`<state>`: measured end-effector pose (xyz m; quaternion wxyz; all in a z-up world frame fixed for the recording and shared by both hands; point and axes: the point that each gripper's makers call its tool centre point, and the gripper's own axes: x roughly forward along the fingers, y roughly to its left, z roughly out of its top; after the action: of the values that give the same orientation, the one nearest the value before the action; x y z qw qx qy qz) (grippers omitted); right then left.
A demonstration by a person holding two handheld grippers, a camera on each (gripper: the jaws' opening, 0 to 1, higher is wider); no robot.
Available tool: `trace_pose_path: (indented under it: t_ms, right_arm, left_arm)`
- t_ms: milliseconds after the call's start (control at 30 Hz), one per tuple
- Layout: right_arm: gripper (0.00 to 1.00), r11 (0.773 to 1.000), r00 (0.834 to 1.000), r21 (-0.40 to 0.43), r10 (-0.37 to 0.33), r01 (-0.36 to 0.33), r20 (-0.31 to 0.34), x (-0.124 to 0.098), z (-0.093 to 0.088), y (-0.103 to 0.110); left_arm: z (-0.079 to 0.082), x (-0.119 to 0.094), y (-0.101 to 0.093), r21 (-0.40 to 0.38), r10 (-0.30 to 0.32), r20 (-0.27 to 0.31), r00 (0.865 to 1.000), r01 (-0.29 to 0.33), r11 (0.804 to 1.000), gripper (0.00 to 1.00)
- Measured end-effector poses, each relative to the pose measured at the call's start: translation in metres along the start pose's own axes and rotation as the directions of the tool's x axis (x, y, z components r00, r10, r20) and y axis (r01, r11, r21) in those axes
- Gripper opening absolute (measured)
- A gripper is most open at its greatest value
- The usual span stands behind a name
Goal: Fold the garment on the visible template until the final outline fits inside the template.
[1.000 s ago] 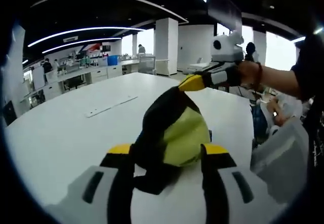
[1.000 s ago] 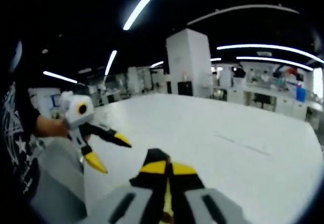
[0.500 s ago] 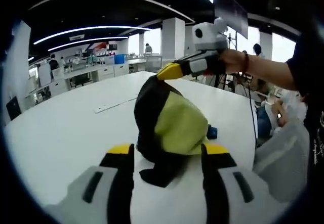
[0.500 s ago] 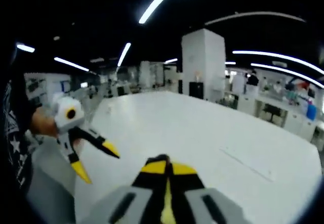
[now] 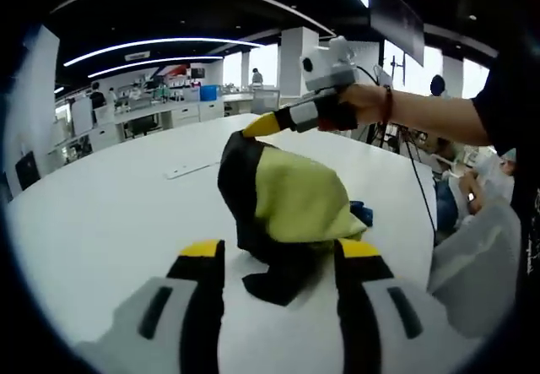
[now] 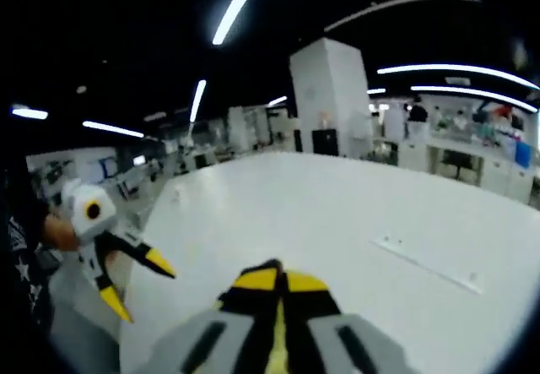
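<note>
A black garment with a yellow-green panel [image 5: 291, 201] is lifted into a peak over the white table [image 5: 110, 222]. My right gripper [image 5: 253, 127], held by a hand coming in from the right, is shut on the garment's top corner. In the right gripper view its own jaws [image 6: 274, 283] are closed on a sliver of black and yellow cloth. My left gripper [image 5: 280, 252] stands open, and the garment's black lower edge hangs between its jaws without being pinched. The left gripper [image 6: 135, 283] also appears at the lower left of the right gripper view, jaws spread.
A thin white strip [image 5: 190, 170] lies flat on the table beyond the garment, and it is seen again as the strip [image 6: 430, 264]. Something small and blue [image 5: 361, 214] sits behind the garment. A person's arm [image 5: 430, 121] reaches across the right. Lab benches stand beyond.
The right gripper has carried the garment's top corner leftward and farther away, stretching the cloth into a longer slope. The left gripper stays open near the lower edge.
</note>
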<state>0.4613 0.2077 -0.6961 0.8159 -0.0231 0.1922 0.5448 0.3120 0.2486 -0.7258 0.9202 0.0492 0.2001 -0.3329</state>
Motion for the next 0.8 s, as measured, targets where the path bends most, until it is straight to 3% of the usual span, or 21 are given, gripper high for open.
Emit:
trace_pose_path:
  t_ms: [300, 533, 733, 800]
  right_arm:
    - [0.00, 0.998, 0.997, 0.057, -0.011, 0.015, -0.075, 0.031, -0.030, -0.015]
    - [0.00, 0.996, 0.991, 0.084, 0.009, 0.002, -0.133, 0.041, -0.055, -0.013]
    - [0.00, 0.985, 0.990, 0.170, 0.008, 0.016, -0.141, 0.040, -0.060, -0.019]
    - [0.06, 0.981, 0.992, 0.191, -0.007, 0.032, -0.128, 0.036, -0.058, -0.020]
  left_arm:
    - [-0.005, 0.001, 0.008, -0.040, 0.009, -0.002, 1.000, -0.009, 0.999, 0.49]
    - [-0.007, 0.003, 0.010, -0.044, 0.012, -0.013, 1.000, -0.012, 0.999, 0.50]
    - [-0.011, 0.003, 0.012, -0.047, 0.012, -0.026, 1.000, -0.013, 0.999, 0.50]
    - [-0.011, 0.003, 0.013, -0.047, 0.013, -0.027, 1.000, -0.014, 0.999, 0.50]
